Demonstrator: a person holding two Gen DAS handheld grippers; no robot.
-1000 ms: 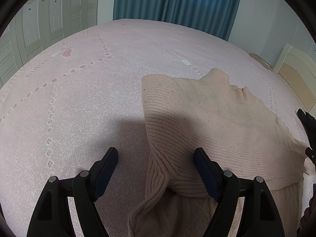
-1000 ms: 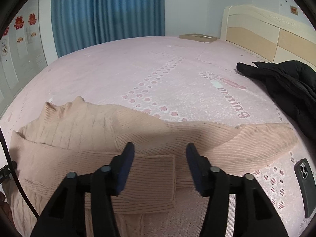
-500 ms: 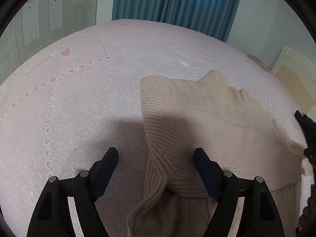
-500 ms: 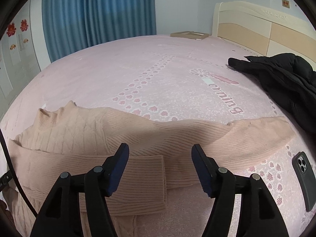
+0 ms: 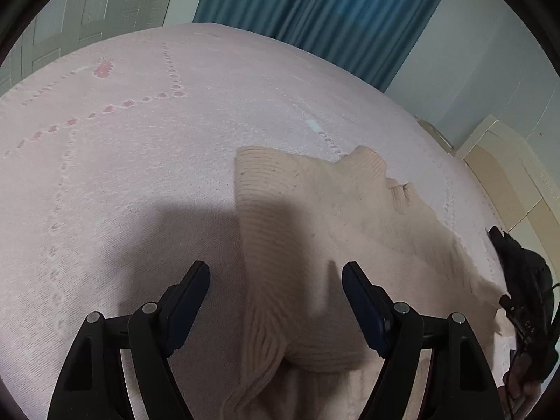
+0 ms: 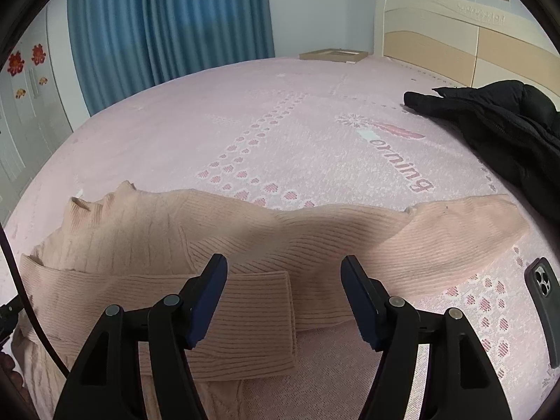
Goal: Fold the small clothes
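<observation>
Both tongs, left (image 5: 274,287) and right (image 6: 283,281), gape wide, empty, above sweater (image 6: 245,245).

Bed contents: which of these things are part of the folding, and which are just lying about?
Part of the job: beige sweater; left gripper; right gripper.

Lying about: black jacket; phone; flat box.

My sweater (image 6: 245,245): pale peach, ribbed knit. Bed cover (image 6: 280,122): light pink, darker pink dotted rows, feather motif. Curtain (image 6: 168,24): blue. Jacket (image 6: 497,122): black. Phone (image 6: 546,301): dark.
</observation>
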